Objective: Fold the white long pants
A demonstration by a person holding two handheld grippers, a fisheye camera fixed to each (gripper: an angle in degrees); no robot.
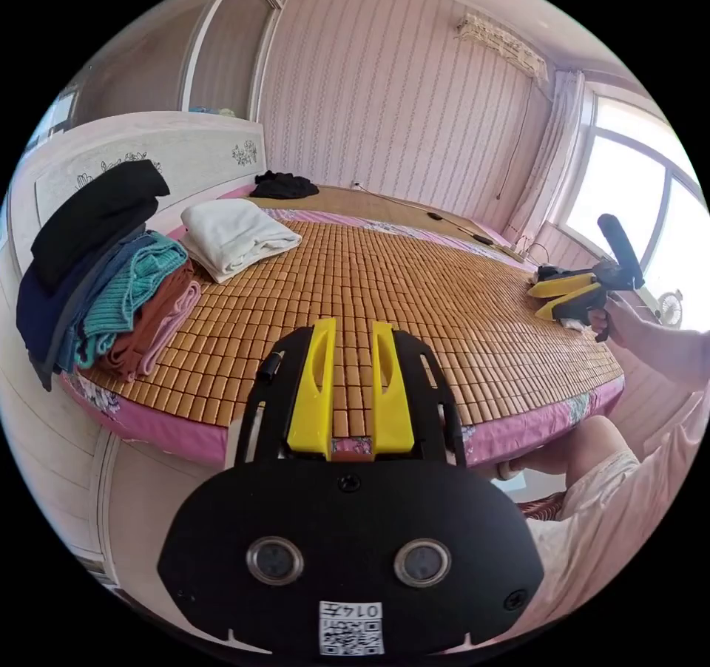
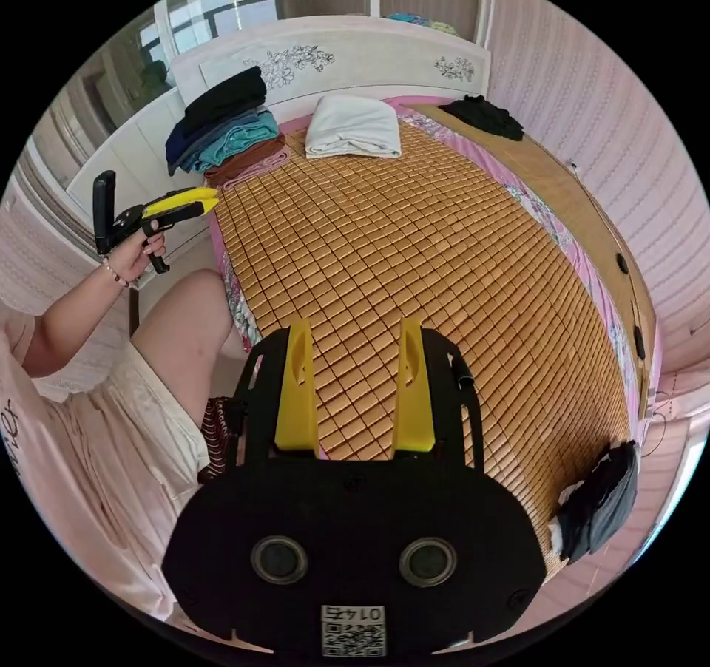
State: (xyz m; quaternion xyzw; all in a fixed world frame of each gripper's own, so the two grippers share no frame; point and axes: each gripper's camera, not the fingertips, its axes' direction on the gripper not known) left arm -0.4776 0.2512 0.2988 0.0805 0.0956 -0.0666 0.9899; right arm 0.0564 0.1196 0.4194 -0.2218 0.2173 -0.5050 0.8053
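The white long pants [image 1: 237, 234] [image 2: 353, 127] lie folded in a neat pile on the bamboo mat [image 1: 414, 290] [image 2: 414, 253], close to the headboard. My left gripper [image 1: 353, 324] hovers over the mat's near edge, its jaws a little apart with nothing between them. It also appears in the right gripper view [image 2: 214, 200], held in a hand beside the bed. My right gripper [image 2: 355, 324] stands open and empty above the mat. The left gripper view has it at the bed's right side [image 1: 536, 303], far from the pants.
A stack of folded dark, teal and rust clothes [image 1: 111, 275] [image 2: 222, 134] sits beside the pants. A black garment [image 1: 285, 185] [image 2: 484, 116] lies at the far corner, and dark clothes [image 2: 599, 500] hang off the bed edge. The person's knee [image 2: 185, 327] is next to the bed.
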